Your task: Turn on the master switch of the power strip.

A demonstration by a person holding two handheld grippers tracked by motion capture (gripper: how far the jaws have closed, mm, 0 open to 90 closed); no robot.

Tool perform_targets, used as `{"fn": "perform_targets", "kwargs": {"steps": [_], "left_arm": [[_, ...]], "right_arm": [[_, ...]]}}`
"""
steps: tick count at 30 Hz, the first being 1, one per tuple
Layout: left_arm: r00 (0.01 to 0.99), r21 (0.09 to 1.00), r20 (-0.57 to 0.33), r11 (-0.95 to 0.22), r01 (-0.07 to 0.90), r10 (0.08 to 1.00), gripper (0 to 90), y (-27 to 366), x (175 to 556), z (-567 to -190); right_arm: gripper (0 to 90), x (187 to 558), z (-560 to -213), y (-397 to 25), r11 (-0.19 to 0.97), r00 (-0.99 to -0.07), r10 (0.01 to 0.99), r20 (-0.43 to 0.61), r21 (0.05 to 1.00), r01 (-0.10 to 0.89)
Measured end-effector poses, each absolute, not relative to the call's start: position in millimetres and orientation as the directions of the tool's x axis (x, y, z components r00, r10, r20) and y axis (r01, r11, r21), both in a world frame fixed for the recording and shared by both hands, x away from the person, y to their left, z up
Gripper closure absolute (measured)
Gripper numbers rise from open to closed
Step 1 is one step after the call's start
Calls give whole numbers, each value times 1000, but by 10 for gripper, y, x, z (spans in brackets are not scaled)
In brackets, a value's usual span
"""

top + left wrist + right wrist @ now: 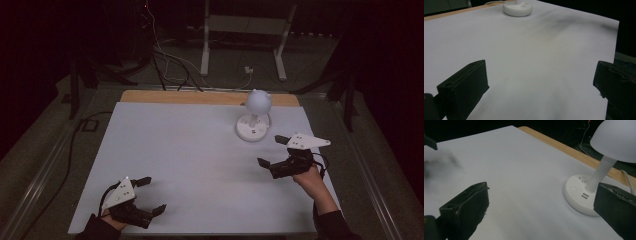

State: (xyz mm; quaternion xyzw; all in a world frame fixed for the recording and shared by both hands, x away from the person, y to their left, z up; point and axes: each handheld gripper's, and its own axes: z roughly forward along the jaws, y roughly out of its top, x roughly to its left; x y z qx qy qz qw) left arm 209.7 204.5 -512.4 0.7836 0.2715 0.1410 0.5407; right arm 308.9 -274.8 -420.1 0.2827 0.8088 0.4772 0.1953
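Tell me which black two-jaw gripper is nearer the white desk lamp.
The right gripper, open beside the white dome-shaded desk lamp; the left gripper sits at the near edge.

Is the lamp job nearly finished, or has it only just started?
It looks barely started. Nothing appears done: the white desk lamp stands upright and untouched on the white table. In hand: the right gripper sits open just in front of the lamp's base, apart from it. The left gripper waits open at the near edge. Touching or gripping the lamp is left.

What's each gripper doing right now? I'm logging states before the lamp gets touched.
Left gripper: open, holding nothing, low over the white table.
Right gripper: open, holding nothing, beside the lamp, not touching it.
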Motion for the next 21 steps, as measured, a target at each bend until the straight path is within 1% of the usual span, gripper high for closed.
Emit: {"fn": "perform_targets", "kwargs": {"steps": [12, 21], "left_arm": [[816, 924, -71, -270, 270, 574, 2, 2043, 2092, -5121], [818, 925, -68, -271, 266, 572, 2, 2041, 2089, -5113]], "right_arm": [[0, 3301, -4187, -2796, 371, -749, 662, -30, 881, 292], [0, 3458, -4197, -2804, 387, -739, 672, -44, 872, 299]]}}
